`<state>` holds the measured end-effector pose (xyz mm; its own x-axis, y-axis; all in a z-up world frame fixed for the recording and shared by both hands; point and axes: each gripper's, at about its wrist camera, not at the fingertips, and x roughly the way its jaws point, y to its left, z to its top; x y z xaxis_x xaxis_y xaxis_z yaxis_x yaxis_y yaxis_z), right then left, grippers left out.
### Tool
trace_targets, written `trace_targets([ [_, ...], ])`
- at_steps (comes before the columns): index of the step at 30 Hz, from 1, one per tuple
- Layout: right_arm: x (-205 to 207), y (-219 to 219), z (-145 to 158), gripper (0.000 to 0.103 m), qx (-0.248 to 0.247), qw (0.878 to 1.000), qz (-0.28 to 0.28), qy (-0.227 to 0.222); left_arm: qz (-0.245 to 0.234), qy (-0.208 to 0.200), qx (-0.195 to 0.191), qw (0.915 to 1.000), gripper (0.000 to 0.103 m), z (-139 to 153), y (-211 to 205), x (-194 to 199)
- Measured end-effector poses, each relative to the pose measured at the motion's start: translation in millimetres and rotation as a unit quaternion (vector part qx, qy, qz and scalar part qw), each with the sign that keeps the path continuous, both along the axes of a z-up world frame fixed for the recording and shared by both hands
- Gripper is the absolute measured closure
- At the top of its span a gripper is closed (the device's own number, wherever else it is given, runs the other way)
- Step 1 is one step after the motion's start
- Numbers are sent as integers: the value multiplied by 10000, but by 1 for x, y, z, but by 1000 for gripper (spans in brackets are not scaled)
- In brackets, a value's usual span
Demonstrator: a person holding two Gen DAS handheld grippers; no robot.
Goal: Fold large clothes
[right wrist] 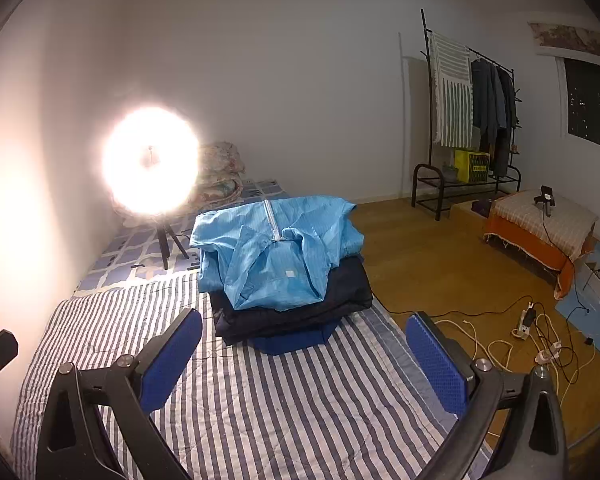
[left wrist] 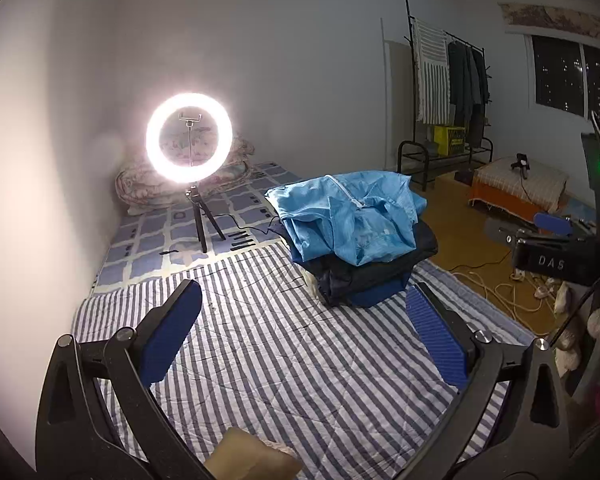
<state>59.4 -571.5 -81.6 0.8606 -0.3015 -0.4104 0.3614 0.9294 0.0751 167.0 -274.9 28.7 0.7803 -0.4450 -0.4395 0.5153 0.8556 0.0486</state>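
Bare blue-and-white striped quilt [right wrist: 260, 400] lies open ahead of both tools; the pile of folded light-blue and dark clothes [right wrist: 280, 276] blocks at twelve o'clock; the glowing ring light on its black tripod [left wrist: 189, 138] stands at eleven; white and black cables [right wrist: 540, 336] clutter the wooden floor at two.

The left claw [left wrist: 304, 304] hangs wide open over the striped bed cover [left wrist: 260, 360], nothing between its blue pads [left wrist: 172, 332]. Near the bed's right edge sits a stack of folded clothes: a light blue zip garment [left wrist: 348, 220] on top, a dark garment [left wrist: 376, 268] beneath. A lit ring light [left wrist: 189, 138] stands on its tripod toward the far left corner.
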Motion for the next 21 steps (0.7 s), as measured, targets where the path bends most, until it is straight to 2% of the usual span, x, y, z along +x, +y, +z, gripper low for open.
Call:
trace_targets([
  [21, 2, 6, -4, 0, -68, 10000, -27, 31, -23, 21, -79, 10000, 0, 3, 1, -2],
])
